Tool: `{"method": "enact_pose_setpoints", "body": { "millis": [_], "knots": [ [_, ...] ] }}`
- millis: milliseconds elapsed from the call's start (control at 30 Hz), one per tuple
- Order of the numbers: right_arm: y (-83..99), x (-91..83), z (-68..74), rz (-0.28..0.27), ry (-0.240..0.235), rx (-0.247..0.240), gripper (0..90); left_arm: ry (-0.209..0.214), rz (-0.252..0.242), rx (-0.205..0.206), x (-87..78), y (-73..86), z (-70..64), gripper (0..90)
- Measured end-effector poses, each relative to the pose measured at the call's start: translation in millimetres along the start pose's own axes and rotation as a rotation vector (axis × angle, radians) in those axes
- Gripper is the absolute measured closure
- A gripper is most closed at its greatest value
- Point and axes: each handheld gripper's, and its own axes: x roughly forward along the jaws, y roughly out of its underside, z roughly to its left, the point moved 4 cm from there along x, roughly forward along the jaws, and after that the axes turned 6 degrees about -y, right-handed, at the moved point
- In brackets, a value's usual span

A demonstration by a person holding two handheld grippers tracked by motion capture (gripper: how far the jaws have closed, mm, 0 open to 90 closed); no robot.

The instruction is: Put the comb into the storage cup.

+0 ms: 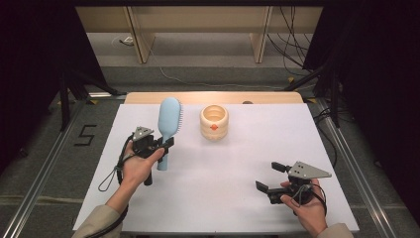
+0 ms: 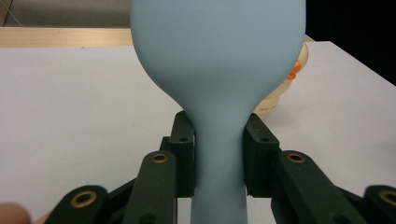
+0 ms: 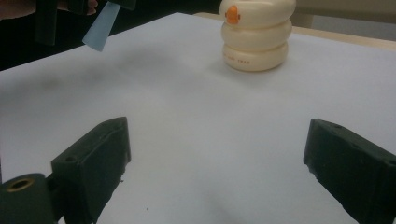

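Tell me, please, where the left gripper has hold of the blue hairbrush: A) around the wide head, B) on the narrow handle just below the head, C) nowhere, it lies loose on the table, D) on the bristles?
B: the left gripper is shut on the narrow handle of the blue hairbrush, just below its head.

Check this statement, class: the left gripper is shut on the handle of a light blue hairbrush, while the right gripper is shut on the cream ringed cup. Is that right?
Not quite. The left gripper does clamp the hairbrush by its handle, but the right gripper is open and holds nothing; the cream cup stands apart from it on the table, as the right gripper view shows.
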Motion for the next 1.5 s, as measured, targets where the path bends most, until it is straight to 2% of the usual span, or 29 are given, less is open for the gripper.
{"method": "enact_pose_setpoints", "body": {
  "millis": [367, 1033, 1500],
  "knots": [
    [-0.4, 0.6, 0.7, 0.0, -0.001, 0.002, 8.3, 0.01, -0.008, 0.006, -1.3, -0.5, -4.1, 69.2],
    [-1.0, 1.7, 1.3, -0.004, -0.004, 0.001, 8.3, 0.046, -0.016, 0.033, -4.1, 0.1, -20.6, 69.1],
    [-0.9, 3.2, 1.6, -0.002, -0.008, 0.005, 8.3, 0.052, -0.026, 0.034, -5.9, -1.0, -23.8, 69.1]
  ]
}}
